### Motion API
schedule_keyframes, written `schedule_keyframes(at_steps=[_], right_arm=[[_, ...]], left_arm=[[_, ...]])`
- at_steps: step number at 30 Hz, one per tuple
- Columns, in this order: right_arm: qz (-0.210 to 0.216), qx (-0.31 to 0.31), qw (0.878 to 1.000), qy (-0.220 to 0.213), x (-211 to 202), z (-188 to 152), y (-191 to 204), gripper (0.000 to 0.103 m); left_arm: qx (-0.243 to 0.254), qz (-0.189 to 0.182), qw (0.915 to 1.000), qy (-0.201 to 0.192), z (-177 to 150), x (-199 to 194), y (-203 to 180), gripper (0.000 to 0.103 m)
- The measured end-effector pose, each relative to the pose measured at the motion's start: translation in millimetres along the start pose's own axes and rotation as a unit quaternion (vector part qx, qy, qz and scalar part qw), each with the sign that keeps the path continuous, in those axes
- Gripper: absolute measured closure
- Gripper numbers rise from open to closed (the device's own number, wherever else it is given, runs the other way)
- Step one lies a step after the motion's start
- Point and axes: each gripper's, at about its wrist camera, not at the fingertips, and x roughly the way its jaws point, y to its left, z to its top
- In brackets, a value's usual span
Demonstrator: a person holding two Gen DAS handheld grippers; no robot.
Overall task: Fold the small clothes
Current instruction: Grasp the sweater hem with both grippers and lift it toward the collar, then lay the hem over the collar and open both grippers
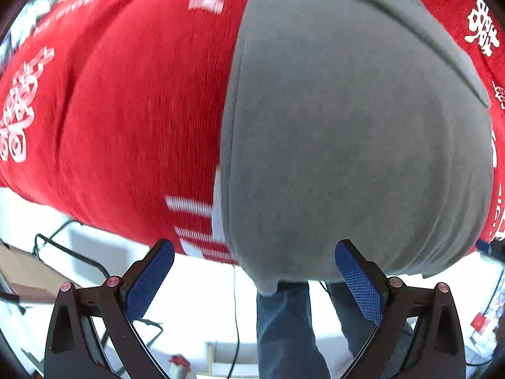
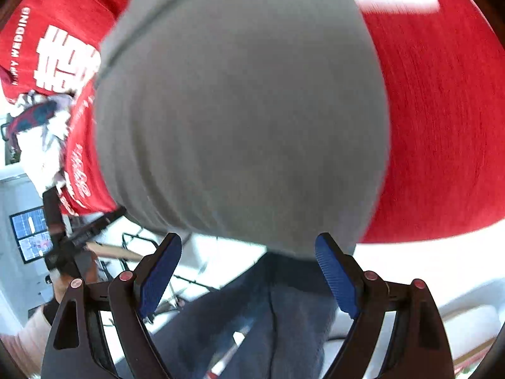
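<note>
Grey garment (image 1: 356, 132), 1; open tongs (image 1: 255, 263), 2.

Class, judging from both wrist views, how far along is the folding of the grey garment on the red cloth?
Done: the grey garment lies spread flat on the red cloth; no fold shows.
In hand: nothing. The left gripper and right gripper hover at its near edge, jaws wide open and empty.
Left: gripping that edge and every fold.
</note>
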Motion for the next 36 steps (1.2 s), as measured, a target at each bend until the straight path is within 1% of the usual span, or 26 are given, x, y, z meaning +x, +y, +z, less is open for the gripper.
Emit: schedule_keyframes(at_steps=[4, 7, 9, 10, 11, 12, 13, 14, 15, 16, 17, 18, 20, 22, 25, 27, 30, 32, 33, 36], right_arm=[[-0.020, 0.020, 0.999, 0.021, 28.2, -12.1, -26.5, 0.014], [-0.032, 0.031, 0.999, 0.025, 46.3, -11.5, -40.3, 0.014], [-0.022, 0.034, 0.999, 0.019, 51.5, -8.8, -41.9, 0.014], [-0.019, 0.035, 0.999, 0.017, 50.4, -9.9, -45.5, 0.017], [-0.014, 0.037, 0.999, 0.013, 49.6, -9.0, -44.7, 0.029], [-0.012, 0.043, 0.999, 0.014, 48.8, -8.3, -43.7, 0.038], [-0.015, 0.046, 0.999, 0.017, 48.3, -8.8, -43.1, 0.061], [-0.009, 0.044, 0.999, 0.017, 46.9, -10.1, -42.1, 0.081], [0.000, 0.042, 0.999, 0.015, 44.4, -11.9, -40.2, 0.086], [0.003, 0.039, 0.999, 0.012, 42.2, -13.8, -38.1, 0.088], [0.016, 0.035, 0.999, 0.007, 36.6, -16.2, -33.4, 0.089], [0.029, 0.034, 0.999, 0.004, 32.9, -17.0, -30.4, 0.089], [0.072, 0.035, 0.997, -0.005, 19.3, -17.3, -20.7, 0.089], [0.111, 0.028, 0.993, -0.023, 0.2, -14.1, -7.2, 0.090], [0.157, 0.018, 0.986, -0.055, -31.1, 0.0, 12.4, 0.090], [0.176, 0.014, 0.981, -0.073, -47.3, 13.2, 22.4, 0.090], [0.200, 0.001, 0.974, -0.102, -71.5, 47.9, 35.5, 0.090], [0.208, -0.006, 0.971, -0.115, -78.2, 70.0, 44.3, 0.090], [0.210, -0.006, 0.971, -0.119, -83.9, 78.8, 45.2, 0.090], [0.216, 0.006, 0.968, -0.131, -95.9, 122.1, 43.3, 0.090]], left_arm=[[-0.009, -0.020, 0.9995, 0.022, -12.0, 22.9, 0.1, 0.001], [-0.006, -0.032, 0.9991, 0.027, -14.6, 32.7, -4.4, 0.001], [-0.005, -0.037, 0.9989, 0.027, -19.6, 34.8, -8.1, 0.001], [-0.005, -0.038, 0.9989, 0.026, -23.6, 35.0, -10.9, 0.001], [-0.003, -0.039, 0.9989, 0.025, -25.1, 34.7, -11.0, 0.002], [0.000, -0.042, 0.9988, 0.023, -26.6, 34.0, -11.0, 0.004], [0.002, -0.051, 0.9984, 0.022, -28.3, 32.3, -11.6, 0.016], [0.002, -0.070, 0.9972, 0.024, -31.2, 29.7, -15.4, 0.028], [0.002, -0.080, 0.9964, 0.026, -33.0, 26.8, -18.2, 0.035], [0.008, -0.087, 0.9958, 0.027, -33.4, 23.9, -20.0, 0.050], [0.015, -0.100, 0.9944, 0.030, -34.9, 20.6, -20.9, 0.074], [0.017, -0.121, 0.9920, 0.032, -35.8, 17.5, -20.7, 0.084], [0.015, -0.147, 0.9884, 0.033, -33.8, 4.6, -15.0, 0.087], [0.023, -0.167, 0.9853, 0.024, -34.3, -12.0, -13.7, 0.087], [0.031, -0.191, 0.9810, 0.003, -26.6, -44.9, -8.9, 0.087], [0.027, -0.209, 0.9775, -0.015, -13.8, -69.1, -3.5, 0.087], [0.019, -0.227, 0.9726, -0.047, 16.9, -94.2, -2.0, 0.087], [0.009, -0.233, 0.9702, -0.066, 40.3, -104.1, -2.0, 0.087], [0.002, -0.235, 0.9692, -0.075, 52.1, -106.4, -3.2, 0.087], [-0.012, -0.226, 0.9689, -0.100, 98.5, -109.8, -7.4, 0.087]])
